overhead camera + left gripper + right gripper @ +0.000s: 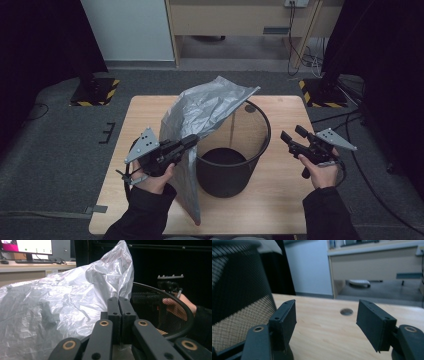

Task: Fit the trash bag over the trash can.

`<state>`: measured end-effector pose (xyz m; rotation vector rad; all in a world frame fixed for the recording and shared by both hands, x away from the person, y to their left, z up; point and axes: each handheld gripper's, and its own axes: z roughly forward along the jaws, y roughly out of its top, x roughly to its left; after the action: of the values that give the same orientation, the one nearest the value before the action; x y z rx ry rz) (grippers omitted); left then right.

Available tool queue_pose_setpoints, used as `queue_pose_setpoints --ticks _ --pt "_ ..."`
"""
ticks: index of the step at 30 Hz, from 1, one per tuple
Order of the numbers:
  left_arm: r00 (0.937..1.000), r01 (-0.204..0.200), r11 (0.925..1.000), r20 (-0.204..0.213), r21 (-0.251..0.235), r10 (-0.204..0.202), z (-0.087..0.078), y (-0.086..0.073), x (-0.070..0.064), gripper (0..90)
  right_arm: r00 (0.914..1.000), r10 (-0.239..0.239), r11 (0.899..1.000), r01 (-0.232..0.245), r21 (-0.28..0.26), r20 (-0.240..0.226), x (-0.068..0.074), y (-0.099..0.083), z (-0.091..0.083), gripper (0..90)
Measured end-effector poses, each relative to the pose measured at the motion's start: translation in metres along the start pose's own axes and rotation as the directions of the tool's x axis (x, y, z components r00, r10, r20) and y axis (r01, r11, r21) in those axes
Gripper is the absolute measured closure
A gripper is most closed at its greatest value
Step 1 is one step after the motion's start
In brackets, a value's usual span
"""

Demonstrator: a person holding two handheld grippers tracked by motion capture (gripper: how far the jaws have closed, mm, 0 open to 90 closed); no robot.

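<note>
The bag [200, 120], a grey plastic one, hangs over the left side of the bin [235, 172], from the table's [280, 210] near edge up to the bin's rim. The left gripper [192, 141] has its jaws pressed together on the bag just beside the rim. The right gripper [292, 135] hovers near the table's right edge, jaws wide apart and empty. The black mesh bin stands at the table's middle.

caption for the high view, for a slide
Left gripper pinches a grey plastic bag over a black mesh bin; right gripper waits open.
</note>
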<state>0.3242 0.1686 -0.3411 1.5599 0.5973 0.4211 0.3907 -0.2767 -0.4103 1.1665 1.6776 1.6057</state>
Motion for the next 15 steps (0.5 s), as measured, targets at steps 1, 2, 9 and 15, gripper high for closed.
queue_pose_setpoints --ticks 1,2,9,15 --pt "1.0 0.0 1.0 0.002 0.003 0.0 0.0 0.0 0.0 88.4 0.9999 0.001 1.0 -0.001 -0.011 -0.011 0.002 0.004 -0.001 32.1" --pt "1.0 -0.001 1.0 0.006 0.006 0.001 0.001 0.0 0.0 88.4 0.9998 -0.001 1.0 0.0 -0.026 -0.02 0.004 0.008 -0.001 32.5" --pt "0.9997 -0.012 0.9998 0.022 0.018 0.011 0.003 -0.001 -0.002 88.2 0.9967 -0.003 0.995 -0.005 -0.098 -0.081 0.019 0.039 0.001 32.9" --pt "0.9991 -0.013 0.9997 0.04 0.019 0.012 0.005 -0.001 -0.004 88.4 0.9902 -0.016 0.989 -0.005 -0.148 -0.139 0.032 0.06 0.005 33.6"
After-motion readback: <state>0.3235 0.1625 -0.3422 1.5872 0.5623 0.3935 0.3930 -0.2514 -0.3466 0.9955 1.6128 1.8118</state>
